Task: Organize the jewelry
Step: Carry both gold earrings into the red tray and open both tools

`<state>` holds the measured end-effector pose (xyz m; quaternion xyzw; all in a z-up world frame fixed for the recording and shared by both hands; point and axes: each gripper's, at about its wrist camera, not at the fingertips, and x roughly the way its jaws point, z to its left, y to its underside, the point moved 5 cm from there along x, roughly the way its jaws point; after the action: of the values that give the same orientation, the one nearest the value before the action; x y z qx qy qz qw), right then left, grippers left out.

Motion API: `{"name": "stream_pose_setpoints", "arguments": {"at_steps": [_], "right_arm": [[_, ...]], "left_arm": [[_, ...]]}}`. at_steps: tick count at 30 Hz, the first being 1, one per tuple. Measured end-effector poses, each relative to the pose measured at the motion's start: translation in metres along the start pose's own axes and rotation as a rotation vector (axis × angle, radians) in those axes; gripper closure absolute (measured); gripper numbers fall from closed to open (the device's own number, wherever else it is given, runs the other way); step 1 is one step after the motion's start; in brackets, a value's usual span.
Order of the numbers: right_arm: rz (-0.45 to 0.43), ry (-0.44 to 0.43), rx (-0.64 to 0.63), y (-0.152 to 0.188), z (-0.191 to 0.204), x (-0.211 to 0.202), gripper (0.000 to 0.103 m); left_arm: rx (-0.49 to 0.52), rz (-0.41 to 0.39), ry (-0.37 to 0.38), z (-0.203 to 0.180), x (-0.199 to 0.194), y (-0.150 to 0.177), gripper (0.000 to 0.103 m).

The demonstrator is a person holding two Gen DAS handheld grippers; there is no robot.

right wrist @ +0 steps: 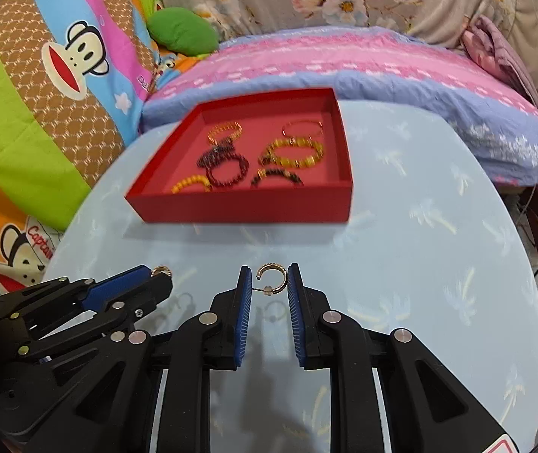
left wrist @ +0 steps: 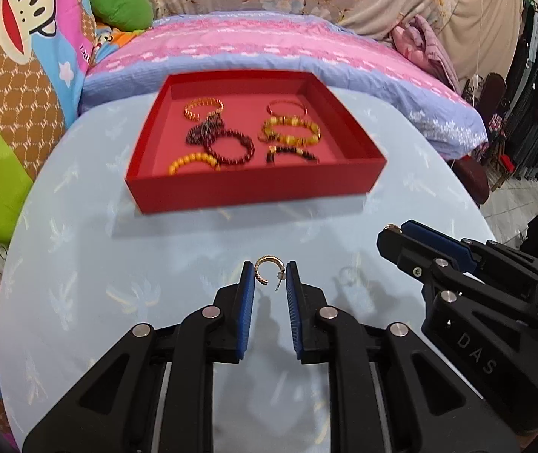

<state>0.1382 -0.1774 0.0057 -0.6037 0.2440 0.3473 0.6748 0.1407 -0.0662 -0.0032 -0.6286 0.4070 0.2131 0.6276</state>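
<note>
My left gripper [left wrist: 270, 277] is shut on a gold hoop earring [left wrist: 265, 268], pinched between its blue pads above the pale blue table [left wrist: 178, 256]. My right gripper [right wrist: 269, 279] is shut on a second gold hoop earring [right wrist: 273, 277] in the same way. Each gripper shows in the other's view: the right gripper [left wrist: 391, 231] at the right of the left wrist view, the left gripper [right wrist: 161, 273] at the lower left of the right wrist view. Beyond them stands a red tray [left wrist: 246, 185] holding several bead and gold bracelets [left wrist: 231, 147].
The round table [right wrist: 438, 245] stands against a bed with a pink and lilac quilt [left wrist: 269, 49]. Cartoon-print bedding [right wrist: 61, 75] and a green cushion [right wrist: 182, 30] lie to the left. At the right the table edge drops to a tiled floor [left wrist: 510, 204].
</note>
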Motion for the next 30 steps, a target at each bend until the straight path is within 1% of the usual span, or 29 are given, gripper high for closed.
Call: {"name": "stream_pose_setpoints", "arguments": {"at_steps": [8, 14, 23, 30], "right_arm": [[-0.075, -0.025, -0.038, -0.057, 0.016, 0.0, 0.085], [-0.101, -0.031, -0.042, -0.098, 0.019, 0.017, 0.085], [-0.099, -0.015, -0.031, -0.143, 0.015, 0.058, 0.085], [-0.078, 0.008, -0.021, -0.163, 0.006, 0.092, 0.085]], "left_arm": [[-0.032, -0.071, 0.011, 0.013, -0.004, -0.052, 0.086], [-0.035, -0.113, 0.0, 0.024, 0.005, -0.095, 0.086], [-0.036, -0.121, -0.016, 0.041, 0.039, -0.14, 0.086], [-0.031, -0.103, -0.033, 0.049, 0.072, -0.164, 0.086]]}}
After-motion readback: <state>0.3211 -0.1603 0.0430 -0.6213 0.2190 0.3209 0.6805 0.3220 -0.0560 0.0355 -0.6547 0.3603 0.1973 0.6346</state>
